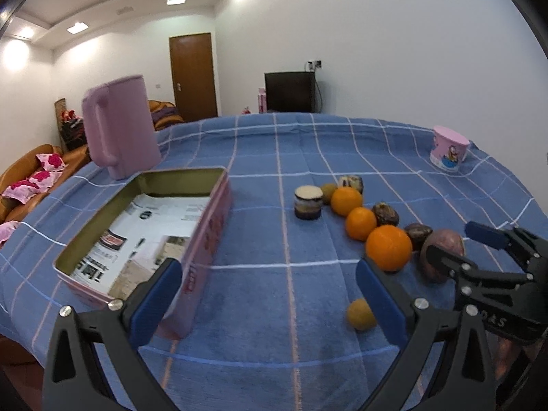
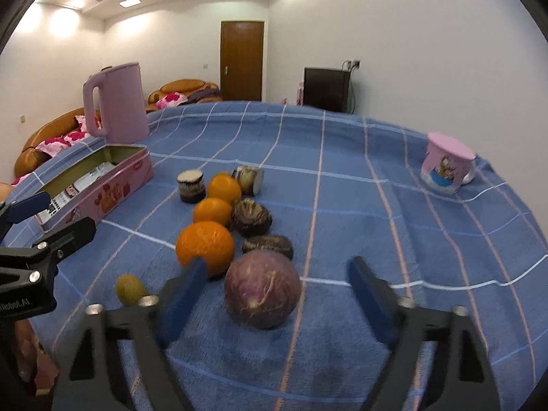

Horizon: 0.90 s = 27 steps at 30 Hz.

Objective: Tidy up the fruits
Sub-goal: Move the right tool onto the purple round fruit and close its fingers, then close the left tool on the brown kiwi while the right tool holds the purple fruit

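Over the blue cloth (image 2: 342,205), both tools (image 1: 270,294) (image 2: 274,287) gape wide and empty, the right facing the purple fruit (image 2: 263,289).

This is a home living room. A table under a blue checked cloth (image 2: 342,171) is the landmark. Behind its far left edge stands an orange-brown upholstered sofa (image 2: 51,130) with pink patterned cushions (image 2: 54,144). Beyond the far edge a brown wooden door (image 2: 242,61) is set in the white wall, and right of it stands a black box-shaped cabinet (image 2: 325,89). Recessed ceiling lights (image 2: 130,1) glow overhead.
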{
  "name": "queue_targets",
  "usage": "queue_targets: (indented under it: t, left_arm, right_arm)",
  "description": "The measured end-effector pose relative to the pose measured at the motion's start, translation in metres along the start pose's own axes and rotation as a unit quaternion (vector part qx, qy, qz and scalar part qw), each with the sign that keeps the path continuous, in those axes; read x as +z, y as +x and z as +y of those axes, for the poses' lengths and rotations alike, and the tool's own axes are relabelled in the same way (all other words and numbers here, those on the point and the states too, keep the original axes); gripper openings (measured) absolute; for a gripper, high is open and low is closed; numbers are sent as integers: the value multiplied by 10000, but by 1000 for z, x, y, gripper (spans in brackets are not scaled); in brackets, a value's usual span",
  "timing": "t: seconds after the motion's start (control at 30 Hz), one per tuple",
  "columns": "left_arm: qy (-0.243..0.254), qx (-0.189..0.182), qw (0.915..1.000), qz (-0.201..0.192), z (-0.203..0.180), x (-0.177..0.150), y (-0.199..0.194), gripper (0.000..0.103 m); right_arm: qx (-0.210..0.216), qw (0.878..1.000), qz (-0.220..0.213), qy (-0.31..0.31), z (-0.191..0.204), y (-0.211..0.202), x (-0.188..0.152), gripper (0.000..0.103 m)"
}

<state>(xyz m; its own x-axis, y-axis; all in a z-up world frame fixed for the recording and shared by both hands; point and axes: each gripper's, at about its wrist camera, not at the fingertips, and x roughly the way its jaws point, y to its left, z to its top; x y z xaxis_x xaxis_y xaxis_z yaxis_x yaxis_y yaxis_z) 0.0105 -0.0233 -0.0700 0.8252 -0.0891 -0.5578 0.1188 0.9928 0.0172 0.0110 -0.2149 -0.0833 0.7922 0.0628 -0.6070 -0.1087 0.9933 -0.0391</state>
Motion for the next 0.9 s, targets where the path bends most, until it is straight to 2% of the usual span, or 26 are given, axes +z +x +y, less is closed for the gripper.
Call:
queue_targets:
  t: [0.17, 0.2, 0.3, 0.4, 0.47, 0.7, 0.73, 0.83, 0.9]
  left_arm:
    - [68, -118, 9999, 91, -9, -5, 4, 103]
    - [89, -145, 9998, 115, -12, -5, 5, 103]
    - [153, -189, 9996, 168, -16, -8, 7, 103]
    - [193, -317, 9991, 206, -20, -11, 7, 102]
    - [285, -374, 9987, 194, -26, -13, 6, 101]
    - [436, -672, 9958, 444, -40, -19, 13, 79]
    - [435, -704, 9954, 491, -42, -19, 14, 75]
    - [434, -730, 9945, 614, -45, -21, 20, 72]
    - [389, -796, 9935, 715, -44, -23, 24, 64]
  right_arm:
    - [102, 9997, 221, -59, 1, 7, 0, 73]
    - [127, 9995, 279, -74, 2, 9, 1, 70]
    - [260, 9990, 358, -107, 3, 12, 0, 51]
    - [276, 9991, 304, -114, 3, 9, -1, 51]
    - [344, 9993, 105, -34, 0, 2, -1, 51]
    - [540, 9982, -240, 124, -5, -10, -4, 51]
    - [553, 9980, -253, 159, -6, -10, -3, 51]
    - [617, 9975, -269, 222, -9, -10, -4, 51]
    - [626, 9975, -263, 184, -7, -10, -3, 51]
